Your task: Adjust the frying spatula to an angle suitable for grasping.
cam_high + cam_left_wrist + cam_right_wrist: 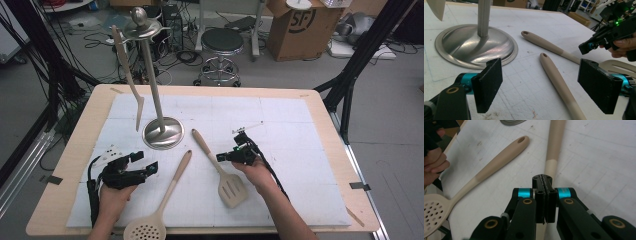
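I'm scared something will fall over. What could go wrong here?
1. The right hand-held gripper is shut, empty, right above the slotted spatula; it could push the handle away instead of grabbing it.
2. The metal stand is tall and a utensil hangs from its top. Swinging a spatula near it might knock it over.

This is a lab or workshop for recording, as shown by a wooden table point(60, 170) topped with a white gridded foam mat point(300, 150), black metal rig struts point(357, 60), tangled black cables point(180, 50) across the grey floor, a round black stool point(221, 42) and a brown cardboard box point(300, 27).
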{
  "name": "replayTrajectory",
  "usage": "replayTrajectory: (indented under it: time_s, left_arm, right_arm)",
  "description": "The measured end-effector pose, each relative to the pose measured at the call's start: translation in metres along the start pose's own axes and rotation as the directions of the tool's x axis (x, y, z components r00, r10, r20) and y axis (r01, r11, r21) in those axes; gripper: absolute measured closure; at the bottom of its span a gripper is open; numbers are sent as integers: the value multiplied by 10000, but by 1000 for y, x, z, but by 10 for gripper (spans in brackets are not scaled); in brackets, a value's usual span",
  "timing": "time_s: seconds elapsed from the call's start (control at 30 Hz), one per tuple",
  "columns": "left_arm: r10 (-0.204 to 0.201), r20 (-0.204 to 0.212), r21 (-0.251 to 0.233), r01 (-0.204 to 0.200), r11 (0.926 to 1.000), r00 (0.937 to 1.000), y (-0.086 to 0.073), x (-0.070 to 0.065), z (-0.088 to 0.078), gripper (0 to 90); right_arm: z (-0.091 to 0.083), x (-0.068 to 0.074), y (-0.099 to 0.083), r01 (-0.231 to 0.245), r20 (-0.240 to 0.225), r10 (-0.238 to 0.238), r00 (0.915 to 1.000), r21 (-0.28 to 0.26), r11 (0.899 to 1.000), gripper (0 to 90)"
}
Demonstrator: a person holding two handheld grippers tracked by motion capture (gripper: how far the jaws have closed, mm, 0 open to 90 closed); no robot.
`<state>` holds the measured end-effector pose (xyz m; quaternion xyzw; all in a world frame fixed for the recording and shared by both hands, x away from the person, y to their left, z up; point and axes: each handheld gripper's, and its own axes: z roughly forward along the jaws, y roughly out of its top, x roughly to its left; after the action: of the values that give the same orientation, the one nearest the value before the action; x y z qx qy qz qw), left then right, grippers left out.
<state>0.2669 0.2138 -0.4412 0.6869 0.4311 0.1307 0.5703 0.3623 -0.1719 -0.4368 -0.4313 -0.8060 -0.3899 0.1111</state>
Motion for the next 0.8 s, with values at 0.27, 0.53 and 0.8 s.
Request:
replayTrajectory:
  time_s: [0.27, 0.53, 0.8]
  left_arm:
    - [-13, -7, 5, 13, 10000, 10000, 0, 1, 1, 206]
    - [-11, 4, -22, 11, 10000, 10000, 0, 0, 1, 206]
    - [-23, -7, -41, 23, 10000, 10000, 0, 1, 0, 206]
  right_arm:
    - [2, 6, -6, 206, -317, -191, 9993, 458, 9987, 899]
    - [12, 16, -3, 563, -428, -516, 9978, 1164, 9916, 899]
    - [23, 19, -2, 943, 218, -1011, 9946, 2115, 9728, 899]
